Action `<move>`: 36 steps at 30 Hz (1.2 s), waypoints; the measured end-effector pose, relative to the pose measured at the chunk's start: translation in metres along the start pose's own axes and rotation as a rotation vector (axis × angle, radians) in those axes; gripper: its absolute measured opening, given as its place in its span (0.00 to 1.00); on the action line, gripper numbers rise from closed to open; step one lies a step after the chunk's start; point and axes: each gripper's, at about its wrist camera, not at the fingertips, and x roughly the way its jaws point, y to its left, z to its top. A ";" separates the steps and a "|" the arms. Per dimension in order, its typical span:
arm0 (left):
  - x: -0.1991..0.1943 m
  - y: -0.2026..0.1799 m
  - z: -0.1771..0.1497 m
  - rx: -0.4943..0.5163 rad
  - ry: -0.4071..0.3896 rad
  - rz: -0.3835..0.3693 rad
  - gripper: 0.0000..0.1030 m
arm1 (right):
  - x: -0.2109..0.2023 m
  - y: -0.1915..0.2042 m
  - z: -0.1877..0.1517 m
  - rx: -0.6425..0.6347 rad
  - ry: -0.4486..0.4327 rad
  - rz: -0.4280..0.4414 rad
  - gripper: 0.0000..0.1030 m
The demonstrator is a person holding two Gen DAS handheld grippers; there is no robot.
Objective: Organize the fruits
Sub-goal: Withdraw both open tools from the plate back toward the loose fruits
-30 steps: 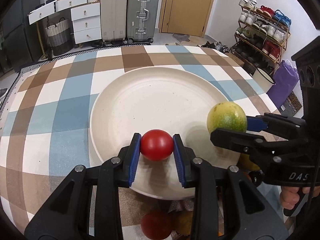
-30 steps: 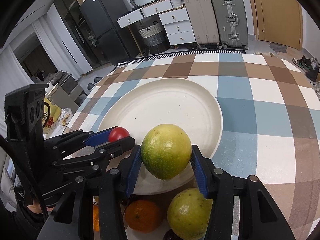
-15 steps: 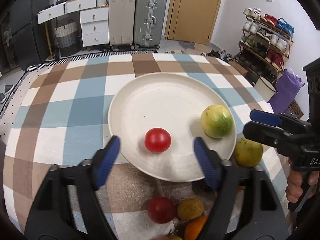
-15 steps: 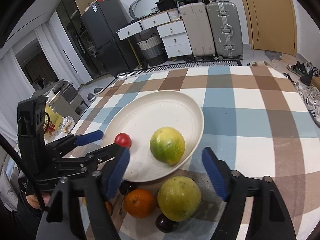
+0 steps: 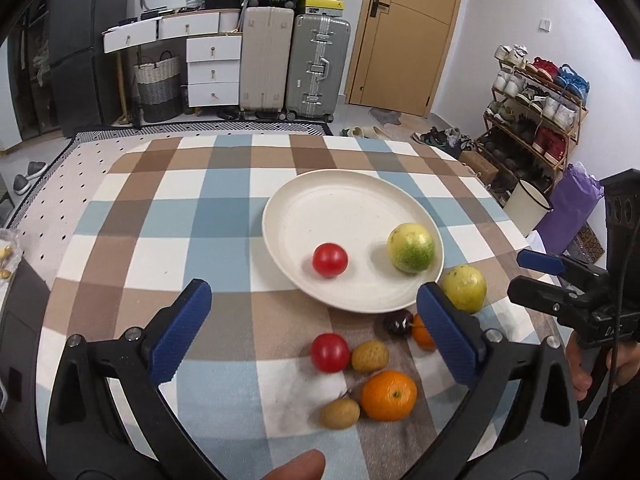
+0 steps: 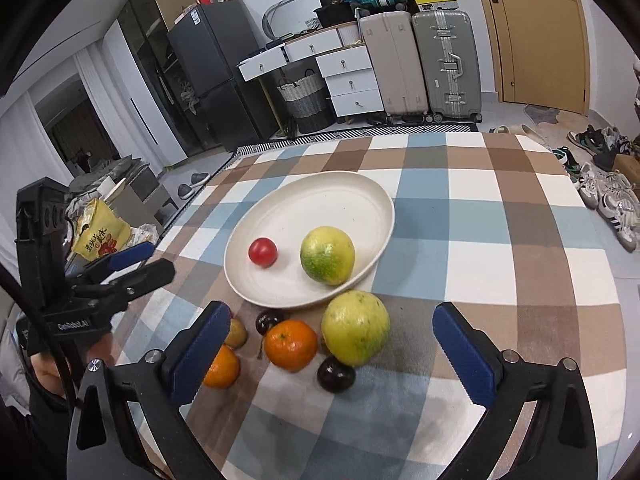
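A cream plate on the checked tablecloth holds a red tomato and a green-yellow citrus. Loose fruit lies in front of the plate: a second tomato, a yellow-green citrus, oranges, small brown fruits and dark plums. My left gripper is open and empty, held above the loose fruit. My right gripper is open and empty over the loose fruit; it also shows in the left wrist view.
The tablecloth covers the table to its rounded edges. Suitcases and white drawers stand behind the table, a shoe rack at the right. A yellow snack bag lies off the table's left side.
Both grippers let go of their fruit, opened wide and drew back and up from the plate. The tomato and the green citrus now rest on the plate.
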 end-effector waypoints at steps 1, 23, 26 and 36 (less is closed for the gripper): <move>-0.004 0.001 -0.004 -0.003 0.004 0.001 0.99 | 0.000 0.000 -0.003 0.003 0.010 -0.005 1.00; -0.007 -0.005 -0.074 0.054 0.108 0.002 0.99 | 0.011 0.006 -0.049 -0.013 0.130 -0.086 1.00; -0.003 -0.004 -0.078 0.068 0.124 0.009 0.99 | 0.016 0.001 -0.053 0.012 0.149 -0.092 1.00; 0.011 0.006 -0.084 0.073 0.159 0.031 0.99 | 0.029 0.001 -0.054 0.007 0.167 -0.100 1.00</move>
